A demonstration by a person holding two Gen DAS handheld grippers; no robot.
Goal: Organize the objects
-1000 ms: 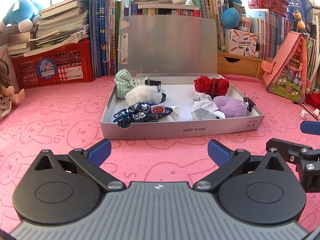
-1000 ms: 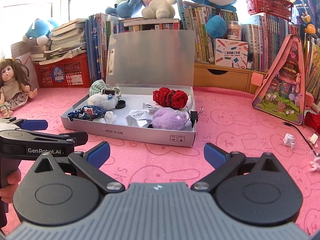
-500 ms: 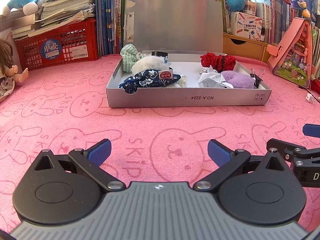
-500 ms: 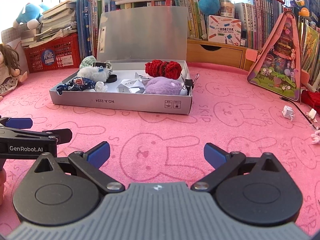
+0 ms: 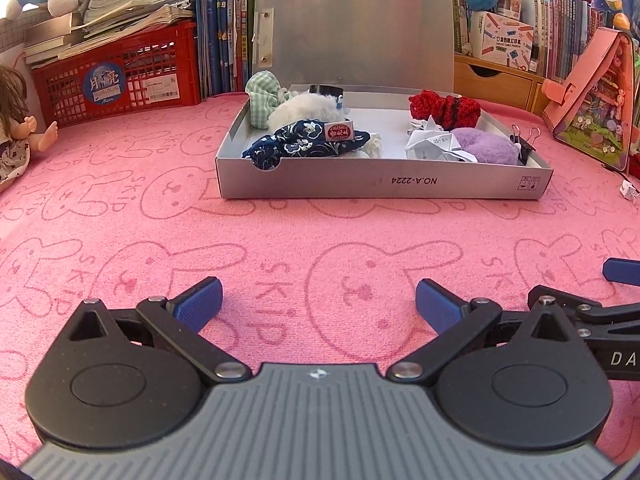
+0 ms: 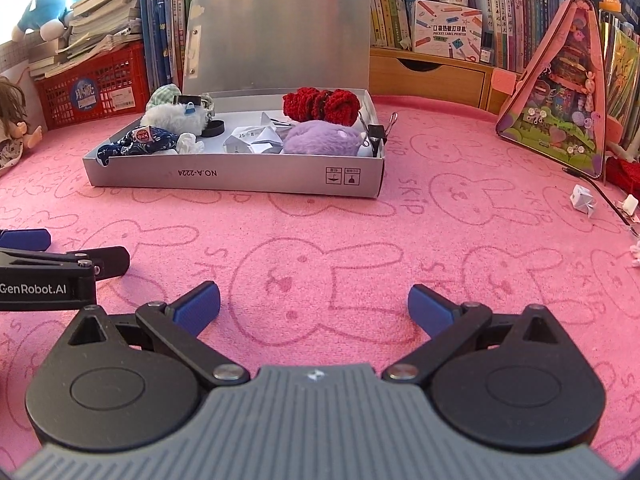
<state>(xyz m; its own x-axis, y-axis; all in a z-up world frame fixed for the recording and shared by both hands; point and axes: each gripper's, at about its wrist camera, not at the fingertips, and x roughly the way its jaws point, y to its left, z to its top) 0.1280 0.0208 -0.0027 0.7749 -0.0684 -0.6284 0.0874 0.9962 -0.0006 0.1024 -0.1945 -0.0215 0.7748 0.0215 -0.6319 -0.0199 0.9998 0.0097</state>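
A grey open box (image 5: pixel 384 184) (image 6: pixel 240 178) with its lid raised stands on the pink rabbit-print cloth ahead. It holds a navy floral pouch (image 5: pixel 304 142), a white fluffy thing (image 5: pixel 302 106), a green checked scrunchie (image 5: pixel 260 96), a red knitted piece (image 5: pixel 444 110), folded white paper (image 5: pixel 430 146), a purple fluffy thing (image 5: pixel 486 148) and a black binder clip (image 5: pixel 524 146). My left gripper (image 5: pixel 318 304) is open and empty, low over the cloth well short of the box. My right gripper (image 6: pixel 314 304) is open and empty beside it.
A red crate (image 5: pixel 116 80) with stacked books, a doll (image 5: pixel 16 120), upright books and a wooden drawer unit (image 6: pixel 432 76) line the back. A pink triangular case (image 6: pixel 560 80) stands at right. Small white paper bits (image 6: pixel 582 198) and a black cable lie at far right.
Both grippers have drawn back from the box and dropped lower toward the cloth. Both stay open and empty. The box contents have not moved.
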